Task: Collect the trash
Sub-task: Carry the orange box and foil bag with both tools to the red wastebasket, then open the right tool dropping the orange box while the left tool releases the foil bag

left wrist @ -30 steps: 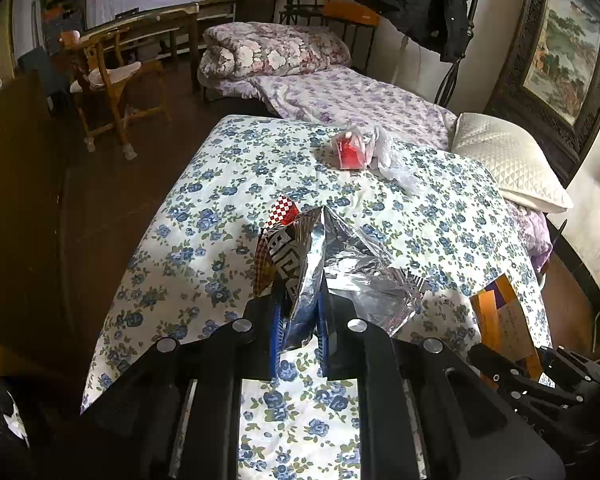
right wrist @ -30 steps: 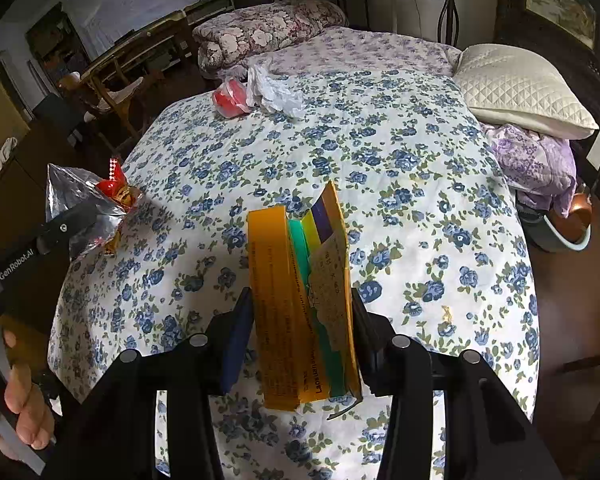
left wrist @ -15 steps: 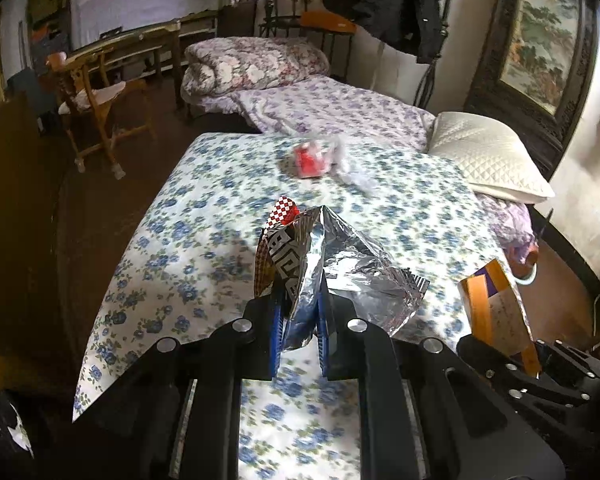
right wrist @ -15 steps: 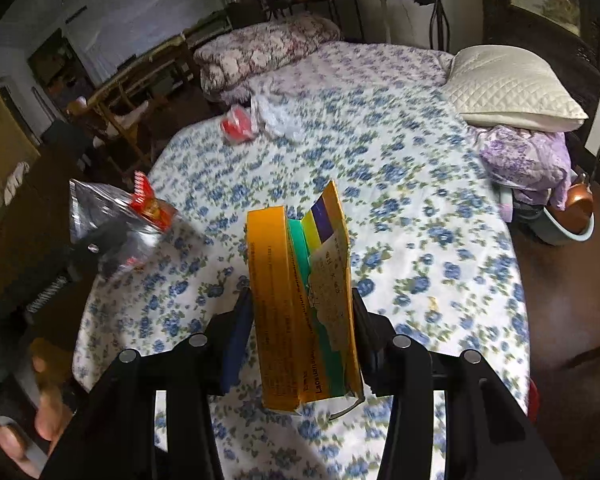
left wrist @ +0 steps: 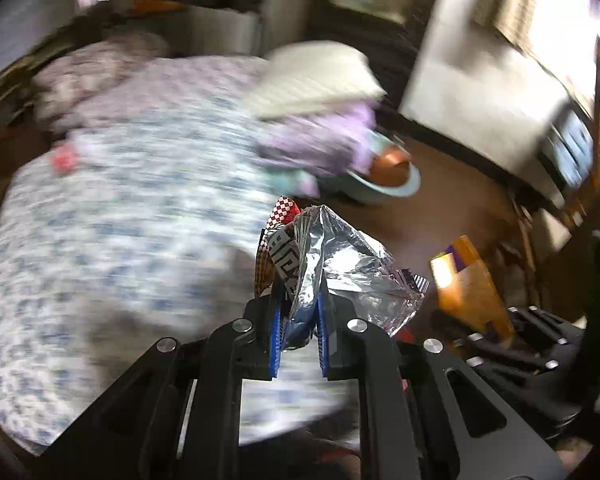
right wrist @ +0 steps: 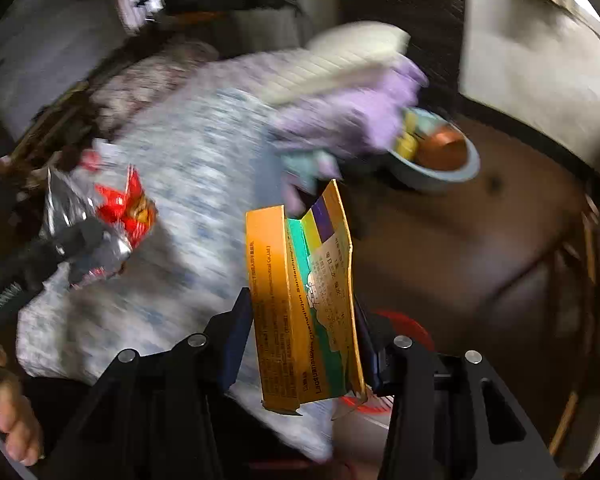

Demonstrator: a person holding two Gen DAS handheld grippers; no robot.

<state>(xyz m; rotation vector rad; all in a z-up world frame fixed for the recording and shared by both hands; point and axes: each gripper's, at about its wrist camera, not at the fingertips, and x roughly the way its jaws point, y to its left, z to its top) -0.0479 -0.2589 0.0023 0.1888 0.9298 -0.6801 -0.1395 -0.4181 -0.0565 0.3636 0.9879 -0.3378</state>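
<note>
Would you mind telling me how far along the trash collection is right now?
Done: two pieces are off the bed. In hand: the left tongs are shut on a foil snack wrapper, and the right tongs clamp a torn orange carton. Left: neither piece is binned yet, and a red wrapper with something pale beside it lies on the floral bedspread.

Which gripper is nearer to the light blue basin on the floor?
Right. The right gripper with its orange box is on the basin's side; the left gripper is further, over the bed.
</note>
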